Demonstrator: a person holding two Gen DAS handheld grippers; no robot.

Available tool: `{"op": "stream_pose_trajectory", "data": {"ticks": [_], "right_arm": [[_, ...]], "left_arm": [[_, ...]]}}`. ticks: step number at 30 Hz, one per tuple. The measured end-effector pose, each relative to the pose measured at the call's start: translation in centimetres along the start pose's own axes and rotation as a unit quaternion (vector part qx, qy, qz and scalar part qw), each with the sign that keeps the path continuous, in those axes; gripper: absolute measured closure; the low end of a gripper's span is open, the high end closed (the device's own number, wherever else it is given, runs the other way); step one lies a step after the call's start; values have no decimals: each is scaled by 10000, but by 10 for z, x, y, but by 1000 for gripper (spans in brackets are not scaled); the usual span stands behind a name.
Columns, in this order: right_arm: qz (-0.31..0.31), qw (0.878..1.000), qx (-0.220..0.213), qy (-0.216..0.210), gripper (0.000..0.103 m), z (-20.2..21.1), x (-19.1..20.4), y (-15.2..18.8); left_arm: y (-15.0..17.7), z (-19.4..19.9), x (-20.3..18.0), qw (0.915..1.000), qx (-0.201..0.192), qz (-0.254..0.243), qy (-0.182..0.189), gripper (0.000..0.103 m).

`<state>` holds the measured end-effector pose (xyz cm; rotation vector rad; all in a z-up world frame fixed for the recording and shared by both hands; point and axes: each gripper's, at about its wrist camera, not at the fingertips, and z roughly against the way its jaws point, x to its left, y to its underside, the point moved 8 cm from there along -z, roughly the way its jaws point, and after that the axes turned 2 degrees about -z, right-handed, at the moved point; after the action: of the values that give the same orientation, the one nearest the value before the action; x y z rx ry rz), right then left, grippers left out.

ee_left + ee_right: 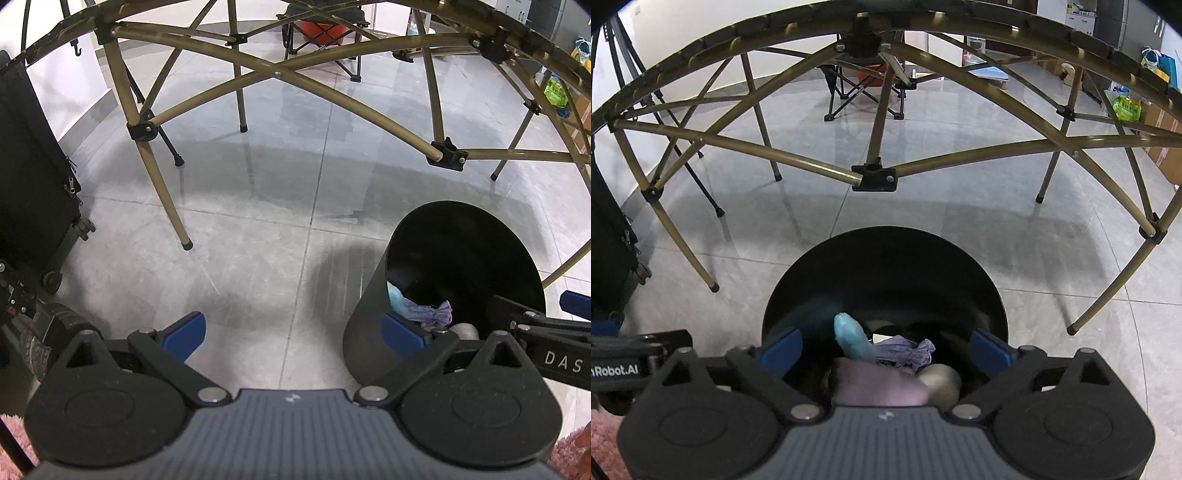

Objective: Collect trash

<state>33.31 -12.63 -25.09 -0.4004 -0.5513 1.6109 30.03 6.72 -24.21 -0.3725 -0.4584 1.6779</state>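
A black trash bin [886, 280] stands on the grey tiled floor [258, 229], in front of a folding table frame with tan metal legs [798, 158]. The right gripper [886, 349] hangs over the bin's open mouth with its blue-padded jaws spread wide, and nothing is pinched between them. Below the jaws, inside the bin, lie several pieces of trash: a light blue piece [851, 338] that looks blurred, a crumpled purple cloth [908, 350], a soft pink piece [879, 387] and a pale rounded object [942, 380] next to it. The left gripper [295, 338] sits to the left of the bin, over bare floor, with its jaws also wide apart and empty; its right finger [400, 334] is close against the outside of the bin's wall. From the left wrist view the blue piece [397, 299] and the purple cloth [432, 312] show just inside the bin's rim. A black wheeled case [33, 177] stands at the far left, and a folding camp chair [857, 88] sits beyond the table frame.
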Motion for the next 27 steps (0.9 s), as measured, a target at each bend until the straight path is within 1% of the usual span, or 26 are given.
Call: {"op": "stream_pose_trajectory", "data": {"ticks": [2,3,10,17,20,22,27], "right_arm": [[-12,10000,9,1,3,1,-1,0],[-18,10000,13,1,0,1,-2,1],[5,10000,-78,4,0,10,-4,2],[-47,9997,-191,-112,0,31,-6,4],[-87,9995,-268,-162,0,46,-10,7],[-126,9991,-360,-173,0,62,-14,8],[-245,9973,-646,-227,0,113,-24,14]], "left_arm": [[0,1,-1,10000,-16,-15,8,0],[0,2,-1,10000,-22,-24,9,0],[0,11,-5,9998,-147,-112,30,0],[3,41,-14,9986,-414,-297,128,0],[7,64,-19,9977,-528,-368,214,0],[10,79,-19,9971,-614,-400,203,0],[20,122,-22,9949,-860,-487,181,0]]}}
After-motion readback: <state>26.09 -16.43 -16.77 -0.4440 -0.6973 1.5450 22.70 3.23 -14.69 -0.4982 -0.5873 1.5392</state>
